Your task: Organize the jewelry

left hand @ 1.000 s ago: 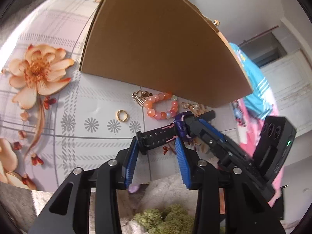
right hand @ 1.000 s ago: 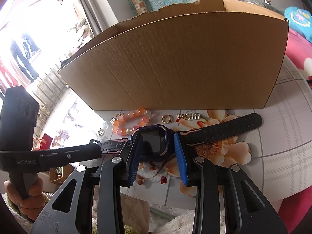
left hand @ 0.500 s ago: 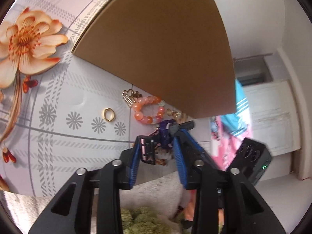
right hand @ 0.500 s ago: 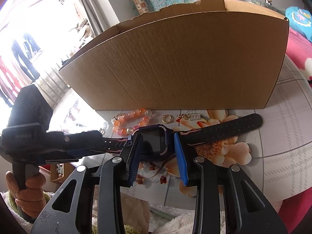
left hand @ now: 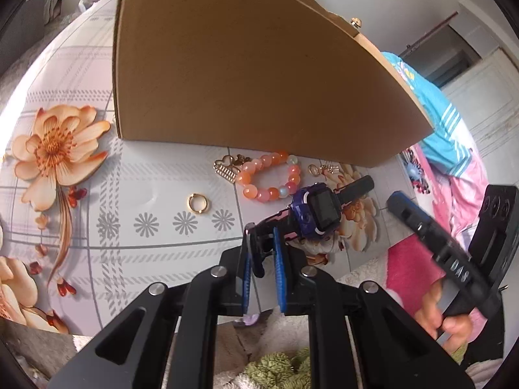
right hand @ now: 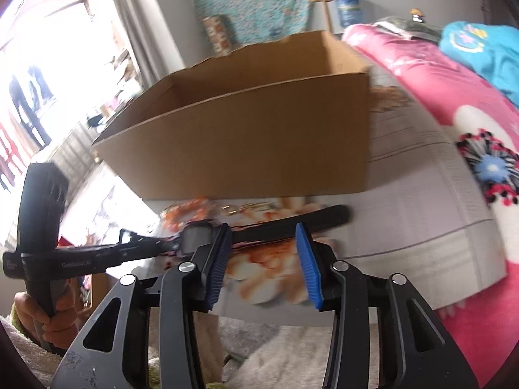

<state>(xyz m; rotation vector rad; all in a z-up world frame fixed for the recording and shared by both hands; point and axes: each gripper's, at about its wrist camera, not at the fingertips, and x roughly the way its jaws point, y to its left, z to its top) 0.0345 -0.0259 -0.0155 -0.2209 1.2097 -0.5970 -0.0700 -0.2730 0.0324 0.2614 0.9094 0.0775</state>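
L gripper point(left hand: 262, 246): I've got it clamped on the near strap of the watch point(left hand: 319, 209); blue pads nearly together, strap end pinched between them.
R gripper point(right hand: 263, 253): jaws apart & have just been opening; nothing between the pads. I see the watch's far strap running behind the gap, no pad pressing on it. In L cam this gripper sits off to the right, clear of the watch, person's hand point(left hand: 444, 314) on its grip.
Watch: purple/blue case, dark screen facing up, black straps. Far strap end lies over the flower print; can't tell if the case is lifted off the tablecloth point(left hand: 74, 74) or resting.
Bead bracelet point(left hand: 271, 178): orange beads, on the cloth just beyond the watch, close to the box front.
Gold ring point(left hand: 198, 202): alone on the cloth, left of the bracelet.
Gold charms point(left hand: 227, 167): touching bracelet's left side; another small gold piece point(left hand: 324, 169) on its right.
Cardboard box point(left hand: 253, 74): open top, behind all the jewelry; R cam view of it is blurred.
L-hand view from R cam: person's hand point(right hand: 35, 311) holding the L gripper's handle at left.
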